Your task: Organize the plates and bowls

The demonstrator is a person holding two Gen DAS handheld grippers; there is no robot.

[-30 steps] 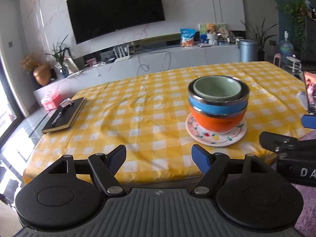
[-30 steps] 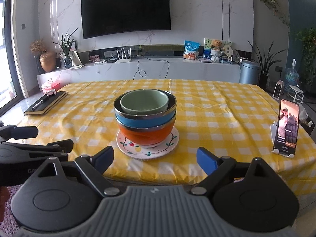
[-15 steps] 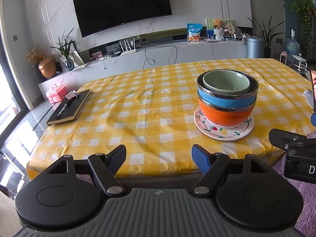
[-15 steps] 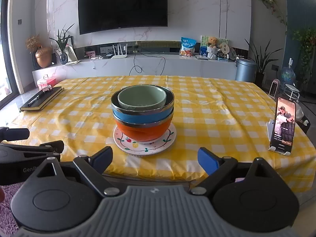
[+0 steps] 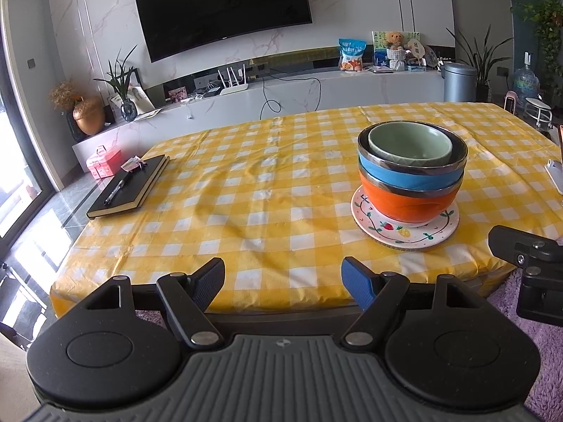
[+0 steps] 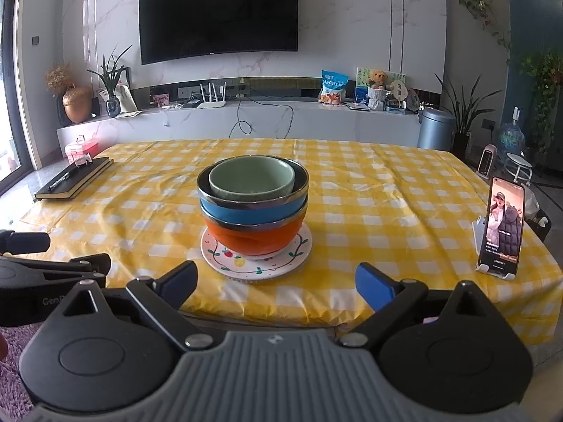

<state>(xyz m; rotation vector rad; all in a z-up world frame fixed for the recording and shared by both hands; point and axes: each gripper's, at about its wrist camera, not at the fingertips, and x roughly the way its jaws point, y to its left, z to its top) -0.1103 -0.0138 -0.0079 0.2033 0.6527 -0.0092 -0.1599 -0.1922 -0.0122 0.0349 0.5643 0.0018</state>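
A stack stands on the yellow checked table point(image 5: 246, 193) point(image 6: 387, 190): a pale green bowl point(image 5: 410, 144) point(image 6: 251, 179) nested in a blue bowl point(image 5: 410, 177) point(image 6: 251, 212), that in an orange bowl point(image 5: 408, 202) point(image 6: 253, 239), all on a white fruit-patterned plate point(image 5: 404, 234) point(image 6: 253, 267). My left gripper point(image 5: 283, 277) is open and empty, off the table's near edge, left of the stack. My right gripper point(image 6: 276, 279) is open and empty too, facing the stack from the near edge. Each gripper shows at the side of the other's view.
A black notebook point(image 5: 130, 186) point(image 6: 74, 177) with a pen lies at the table's left edge. A phone point(image 6: 503, 230) stands lit on a stand near the right edge. Behind the table are a white TV bench and a wall TV. A purple rug lies below.
The left wrist view has shifted slightly, so the bowl stack sits a little further right and the tilt has levelled. The stack and both grippers' jaws are unchanged.
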